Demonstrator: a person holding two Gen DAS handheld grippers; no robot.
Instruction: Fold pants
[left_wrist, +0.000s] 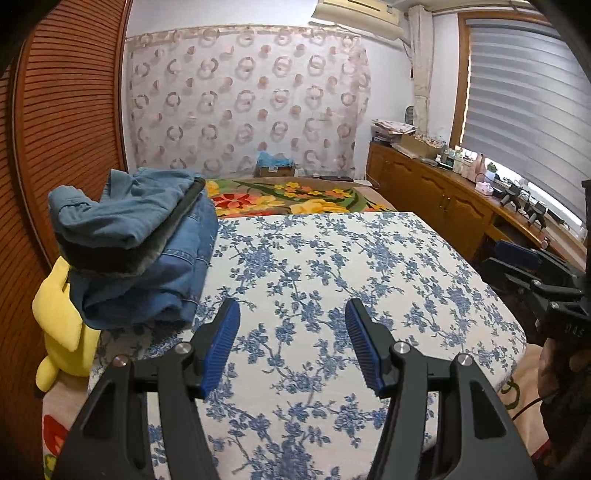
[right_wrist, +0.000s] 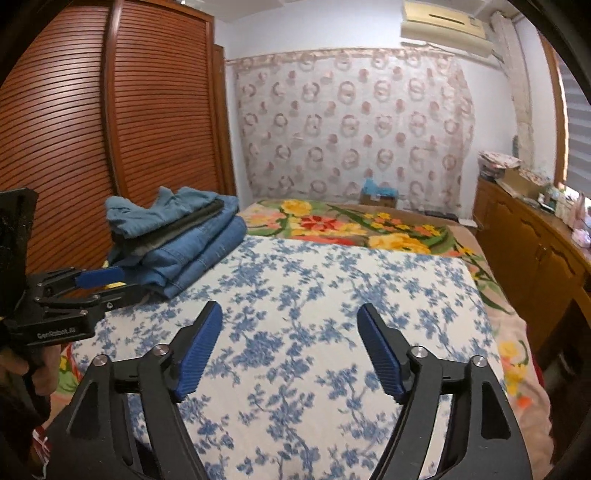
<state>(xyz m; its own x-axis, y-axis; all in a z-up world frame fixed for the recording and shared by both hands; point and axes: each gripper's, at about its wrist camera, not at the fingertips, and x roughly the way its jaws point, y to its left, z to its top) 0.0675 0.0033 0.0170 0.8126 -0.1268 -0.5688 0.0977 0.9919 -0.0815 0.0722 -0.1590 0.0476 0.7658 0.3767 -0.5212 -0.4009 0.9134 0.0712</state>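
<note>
Folded pants (left_wrist: 147, 243) stacked at the far left corner of a blue-floral cloth (left_wrist: 332, 280); both grippers empty above it.

Left gripper (left_wrist: 291, 347) hovered over the bare cloth with its blue pads parted and nothing between them. Right gripper (right_wrist: 290, 350) likewise stood wide apart over the cloth, holding nothing. The stack held denim pieces below, a dark layer between, and a lighter blue garment on top, close to the slatted wooden wardrobe (right_wrist: 110, 110). A yellow plush toy (left_wrist: 62, 325) lay beside the stack at the cloth's left edge. Beyond the cloth lay a flowered blanket (right_wrist: 351, 221).
</note>
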